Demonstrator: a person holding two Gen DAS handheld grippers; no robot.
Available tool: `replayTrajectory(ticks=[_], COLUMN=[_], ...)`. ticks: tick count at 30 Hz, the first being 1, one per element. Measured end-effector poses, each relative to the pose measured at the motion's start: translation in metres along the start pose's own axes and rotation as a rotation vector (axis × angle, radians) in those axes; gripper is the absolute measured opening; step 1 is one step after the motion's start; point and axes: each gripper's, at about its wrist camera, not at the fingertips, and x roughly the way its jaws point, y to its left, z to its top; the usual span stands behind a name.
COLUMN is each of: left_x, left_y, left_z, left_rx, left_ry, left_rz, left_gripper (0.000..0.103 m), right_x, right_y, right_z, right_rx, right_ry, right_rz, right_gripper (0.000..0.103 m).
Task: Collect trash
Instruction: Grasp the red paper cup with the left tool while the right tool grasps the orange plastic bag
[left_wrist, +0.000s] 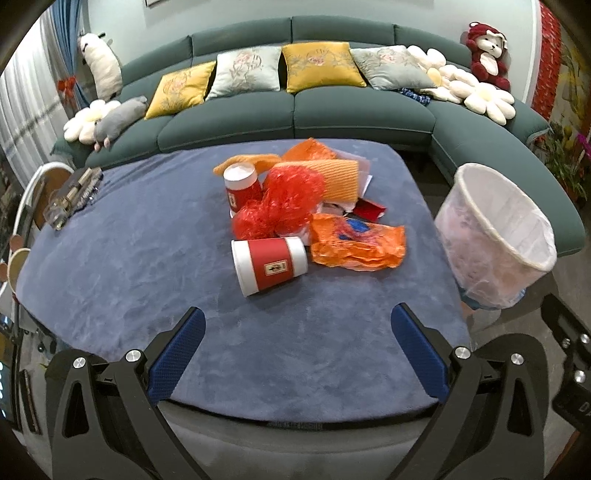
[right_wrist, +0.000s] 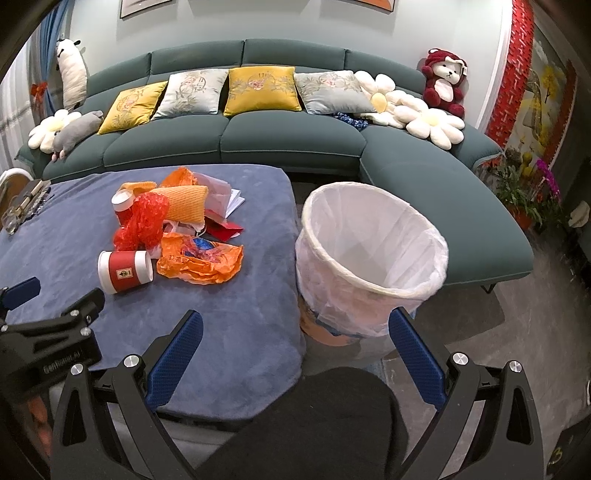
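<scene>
A trash pile lies mid-table: a red paper cup on its side (left_wrist: 269, 266) (right_wrist: 125, 271), an upright red cup (left_wrist: 242, 186), red crumpled plastic (left_wrist: 279, 203) (right_wrist: 142, 221), an orange bag (left_wrist: 356, 245) (right_wrist: 199, 262), orange foam netting (left_wrist: 332, 177) (right_wrist: 184, 206) and white and red papers. A bin with a white liner (left_wrist: 495, 236) (right_wrist: 369, 254) stands by the table's right edge. My left gripper (left_wrist: 297, 347) is open and empty, near the front edge, short of the lying cup. My right gripper (right_wrist: 295, 350) is open and empty, before the bin.
The table has a blue plush cover (left_wrist: 129, 266) (right_wrist: 229, 302). A tray with small items (left_wrist: 74, 195) sits at its far left. A green sofa (left_wrist: 295, 110) (right_wrist: 295, 140) with cushions and plush toys curves behind. Potted flowers (right_wrist: 532, 184) stand at right.
</scene>
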Motion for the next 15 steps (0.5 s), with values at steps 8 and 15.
replayTrajectory(ticks=[8, 15], left_x=[0.051, 0.094], left_y=[0.040, 0.062], left_z=[0.009, 0.017], left_rx=[-0.078, -0.114], left_ry=[0.048, 0.082], left_rz=[-0.045, -0.050], left_gripper=[0.096, 0.096], right_x=[0.037, 0.078], right_y=[0.035, 0.068], right_z=[0.012, 0.024], right_rx=[-0.024, -0.049], right_ry=[0.020, 0.029], right_rz=[0.026, 0.058], right_gripper=[0.096, 0.096])
